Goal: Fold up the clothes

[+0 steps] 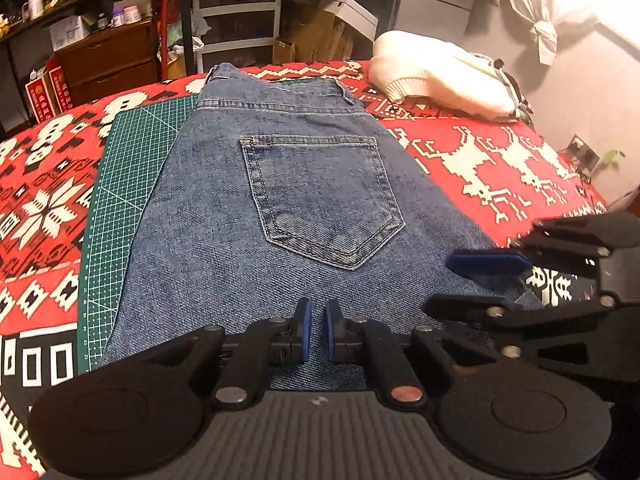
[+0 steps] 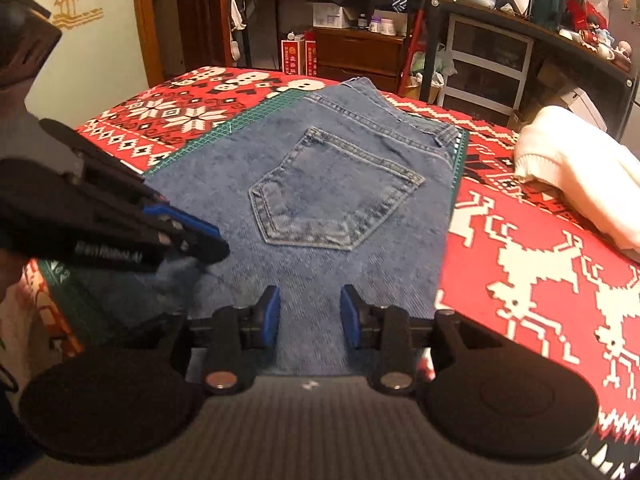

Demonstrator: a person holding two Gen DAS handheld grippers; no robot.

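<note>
Folded blue jeans [image 1: 288,216] lie back pocket up on a green cutting mat [image 1: 136,160], waistband at the far end. My left gripper [image 1: 319,314] hovers over the near denim. Its blue pads stand almost together, with only a thin slit and no cloth pinched between them. In the right wrist view the jeans [image 2: 332,184] stretch ahead, and my right gripper [image 2: 310,300] stands open above their near edge with nothing gripped. The left gripper [image 2: 214,242] shows at that view's left, over the denim's left side. The right gripper [image 1: 452,284] shows at the right of the left wrist view.
A red cloth with white patterns [image 1: 500,168] covers the table under the mat. A folded white sweater [image 1: 440,76] lies at the far right, also seen as the sweater [image 2: 580,176]. Shelves, drawers and boxes [image 2: 360,48] stand beyond the far edge.
</note>
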